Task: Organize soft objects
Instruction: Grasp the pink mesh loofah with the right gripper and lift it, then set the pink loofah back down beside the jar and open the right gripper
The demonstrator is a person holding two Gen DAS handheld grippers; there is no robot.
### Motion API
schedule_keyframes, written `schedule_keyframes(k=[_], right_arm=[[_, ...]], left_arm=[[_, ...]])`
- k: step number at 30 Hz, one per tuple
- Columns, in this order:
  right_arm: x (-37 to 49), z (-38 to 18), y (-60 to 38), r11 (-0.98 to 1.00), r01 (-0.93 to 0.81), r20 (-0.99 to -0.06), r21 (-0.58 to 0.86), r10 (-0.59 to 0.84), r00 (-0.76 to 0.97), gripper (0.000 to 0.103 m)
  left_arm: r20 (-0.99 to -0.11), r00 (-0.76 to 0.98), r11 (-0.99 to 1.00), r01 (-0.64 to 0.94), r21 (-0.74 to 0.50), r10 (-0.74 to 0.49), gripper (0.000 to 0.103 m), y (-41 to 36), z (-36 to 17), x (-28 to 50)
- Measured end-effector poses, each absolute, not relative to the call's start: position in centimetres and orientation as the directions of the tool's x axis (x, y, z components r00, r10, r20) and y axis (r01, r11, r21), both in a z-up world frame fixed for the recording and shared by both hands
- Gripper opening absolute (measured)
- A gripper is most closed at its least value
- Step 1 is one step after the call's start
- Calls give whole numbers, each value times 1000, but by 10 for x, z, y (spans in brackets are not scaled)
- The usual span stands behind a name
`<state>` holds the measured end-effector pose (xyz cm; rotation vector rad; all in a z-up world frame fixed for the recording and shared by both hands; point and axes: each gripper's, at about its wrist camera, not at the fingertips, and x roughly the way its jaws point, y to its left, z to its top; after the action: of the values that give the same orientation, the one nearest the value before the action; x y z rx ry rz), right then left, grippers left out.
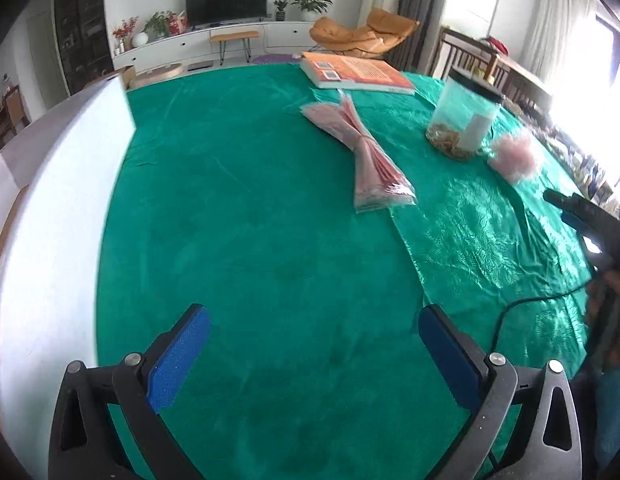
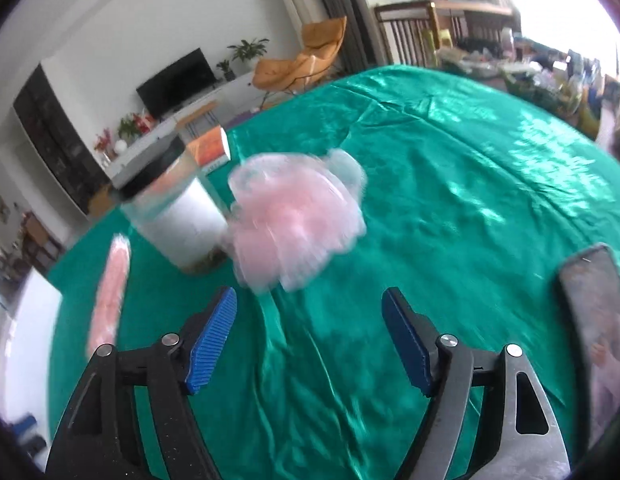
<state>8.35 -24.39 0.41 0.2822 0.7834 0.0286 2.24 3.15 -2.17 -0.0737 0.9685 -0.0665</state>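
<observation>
pink pkt (image 1: 369,152) long axis near-far | L tongs (image 1: 313,356) + R tongs (image 2: 310,340) agape, empty

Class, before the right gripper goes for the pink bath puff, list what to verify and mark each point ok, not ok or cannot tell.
1. Right gripper open and empty: ok.
2. Pink bath puff lies ahead of the fingers, not yet between them: ok.
3. Clear jar right beside the puff; touching it or not: cannot tell.
4. Phone out of the path, off to the side: ok.
5. Left gripper open and empty above the green cloth: ok.
6. Picture sharp enough to aim: not ok, blurred.
</observation>
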Motion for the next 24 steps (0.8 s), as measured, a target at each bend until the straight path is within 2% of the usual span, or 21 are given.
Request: schedule_keyframes(k=[3,7,12,15,24], right_arm=[[68,-8,-237,985,101,-740,139,36,672,78],[59,-17,-235,989,127,-758,72,-28,652,78],[65,-25,-234,993,117,-780,32,-48,624,78],[68,-28,-231,994,110,-789,-2,-69,610,79],[66,-29,-230,995,102,-790,-13,-73,608,84]], left_arm=[[-822,564,997,36,-71,-79,103,15,-35,47],[-812,584,1000,30,0,-17,103,1,-45,72],[-828,560,1000,12,29,17,103,3,-62,83],[-815,579,1000,0,-12,-10,103,9,-64,81],[-816,578,1000,1,-9,-8,103,6,-65,80]])
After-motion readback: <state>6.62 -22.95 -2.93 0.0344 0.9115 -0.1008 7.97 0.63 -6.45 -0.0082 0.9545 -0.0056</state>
